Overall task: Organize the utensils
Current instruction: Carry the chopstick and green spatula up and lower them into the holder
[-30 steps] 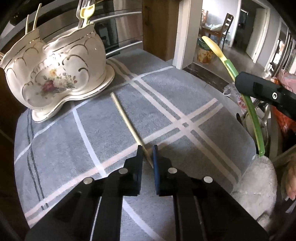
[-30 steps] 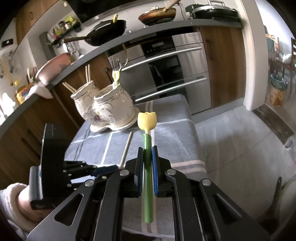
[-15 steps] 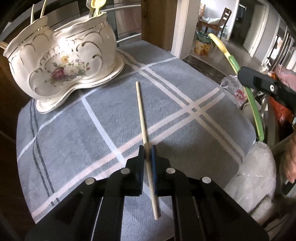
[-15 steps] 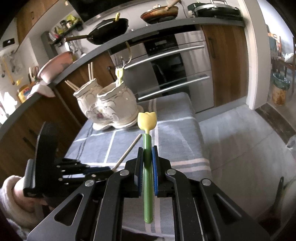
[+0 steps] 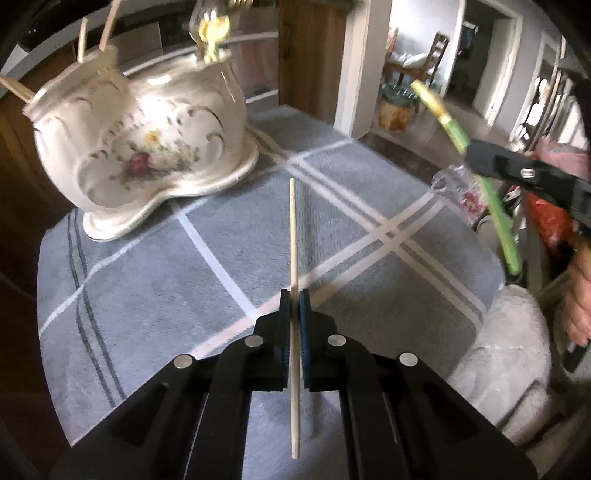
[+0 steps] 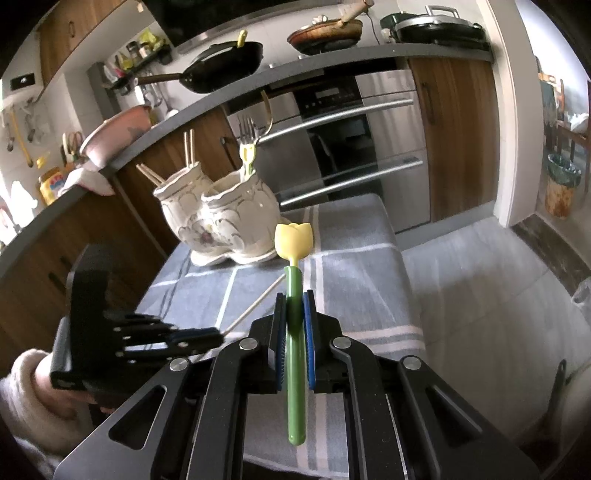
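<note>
Clearly, two utensils are in hand and one holder waits for both.

Left wrist view, grip: the left gripper (image 5: 294,295) is clamped on a wooden chopstick (image 5: 293,236), clear of the grey checked cloth (image 5: 147,288).
Left wrist view, axis: the stick runs straight away from the jaws, its far tip aimed just right of the ceramic holder (image 5: 140,147).
Left wrist view, bearing: the holder stands far and left of the tip; other chopsticks (image 5: 92,33) stick up from its left cup, so I judge the swing goes that way.
Left wrist view, in the way: at right, the right gripper (image 5: 476,155) holds a green-handled utensil (image 5: 495,210), well apart from that path.

Right wrist view, grip: its jaws are closed on the green handle, yellow tulip-shaped head up and away.
Right wrist view, bearing: the holder lies ahead, slightly left; forks (image 6: 246,133) fill its right cup.
Right wrist view, nearer hand: the left one, near-left, looks closer.
</note>
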Demonstrator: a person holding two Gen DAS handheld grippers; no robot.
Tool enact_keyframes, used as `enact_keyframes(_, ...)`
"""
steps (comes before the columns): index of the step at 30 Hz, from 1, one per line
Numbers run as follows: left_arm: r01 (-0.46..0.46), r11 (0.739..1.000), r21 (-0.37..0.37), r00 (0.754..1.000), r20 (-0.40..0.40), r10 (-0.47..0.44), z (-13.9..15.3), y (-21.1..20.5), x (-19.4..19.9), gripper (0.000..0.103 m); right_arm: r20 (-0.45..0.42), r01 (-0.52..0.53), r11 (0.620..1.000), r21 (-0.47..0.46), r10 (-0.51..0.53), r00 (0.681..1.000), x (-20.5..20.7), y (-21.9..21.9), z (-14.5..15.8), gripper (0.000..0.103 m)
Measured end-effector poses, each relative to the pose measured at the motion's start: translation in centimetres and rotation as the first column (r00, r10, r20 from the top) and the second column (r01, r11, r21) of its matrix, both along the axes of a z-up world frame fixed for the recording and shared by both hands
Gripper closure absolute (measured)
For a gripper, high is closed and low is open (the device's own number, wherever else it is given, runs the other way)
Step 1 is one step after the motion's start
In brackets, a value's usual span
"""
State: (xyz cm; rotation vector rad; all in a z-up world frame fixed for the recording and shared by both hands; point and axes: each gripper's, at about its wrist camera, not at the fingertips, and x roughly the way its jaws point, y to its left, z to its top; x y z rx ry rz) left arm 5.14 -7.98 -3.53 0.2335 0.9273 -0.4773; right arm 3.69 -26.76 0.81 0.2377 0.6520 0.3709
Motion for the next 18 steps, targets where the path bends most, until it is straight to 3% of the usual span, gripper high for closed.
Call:
enact_keyframes(7,0.028,0.991,-0.128,0.984,0.177,-0.005,4.5,4.1,-2.2,0.098,0.074,-0.027,0.999,0.032,0.025,0.997,1.6,2.0,2.0,0.093)
enact_keyframes(13,0.014,0.966,-0.258,0.931,0.355,0.082,8.9,7.3,-2.5,0.098,0.175,-0.059,0.994,0.096,0.042,0.984,3.7,4.2,4.7,0.093)
enact_keyframes(18,0.020,0.942,-0.336,0.890,0.434,0.136,11.6,9.6,-1.2,0.098,0.265,-0.072,0.988,0.136,0.034,0.964,6.1,6.0,6.8,0.093)
